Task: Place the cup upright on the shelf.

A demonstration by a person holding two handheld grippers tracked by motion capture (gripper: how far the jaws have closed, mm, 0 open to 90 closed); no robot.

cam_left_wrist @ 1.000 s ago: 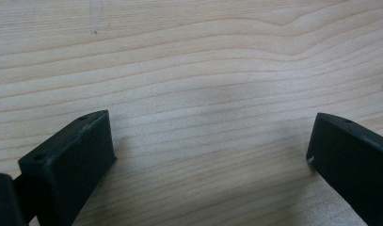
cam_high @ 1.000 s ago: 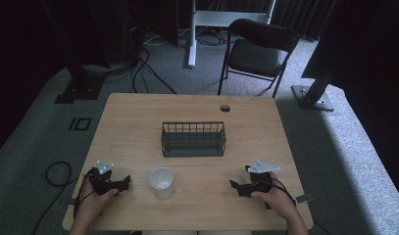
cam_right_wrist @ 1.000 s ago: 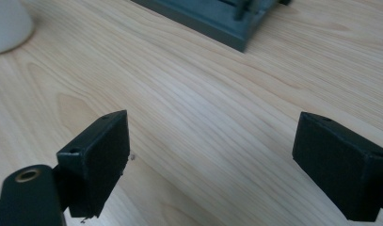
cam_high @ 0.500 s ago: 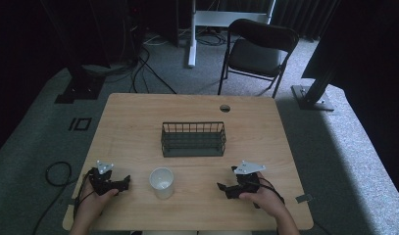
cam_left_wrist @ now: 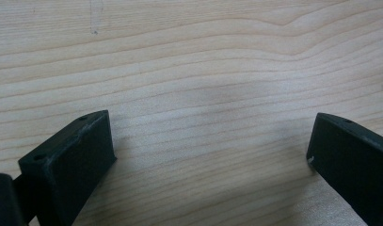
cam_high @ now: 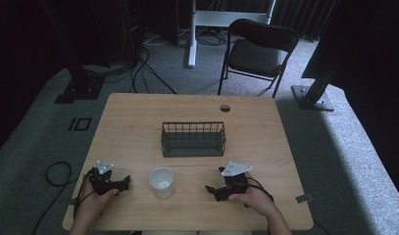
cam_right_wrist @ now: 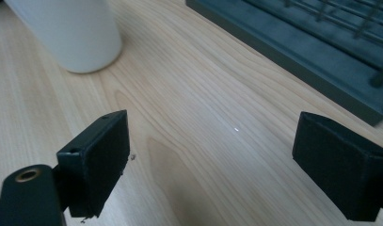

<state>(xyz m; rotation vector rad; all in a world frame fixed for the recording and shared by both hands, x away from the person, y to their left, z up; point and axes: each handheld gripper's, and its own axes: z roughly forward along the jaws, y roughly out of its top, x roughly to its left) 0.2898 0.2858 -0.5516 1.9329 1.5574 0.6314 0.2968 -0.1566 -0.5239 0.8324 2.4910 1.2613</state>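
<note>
Pale wood grain is running across the table (cam_high: 138,122), where a person is resting both hands near the front edge, each holding a pair of black tongs. The left tongs (cam_high: 124,182) are lying low on the wood under the left hand (cam_high: 96,193), pointing toward the white cup (cam_high: 162,182), which is standing upright just beyond their tips. In the left gripper view their jaws are standing wide apart over bare wood with nothing between them. The right tongs (cam_high: 210,190) are sitting under the right hand (cam_high: 253,198), also aiming toward the cup, which is lying ahead of them, near but not touching. In the right gripper view these jaws are likewise spread wide and holding nothing; the cup (cam_right_wrist: 69,33) is showing ahead and to the left of the jaws, and the dark wire basket (cam_right_wrist: 311,42) is sitting ahead and to the right. From above, the basket (cam_high: 193,139) is standing farther out than both tongs, roughly midway between them, past the cup. A black chair (cam_high: 256,49) is standing on the grey floor beyond the far side of the table.
</note>
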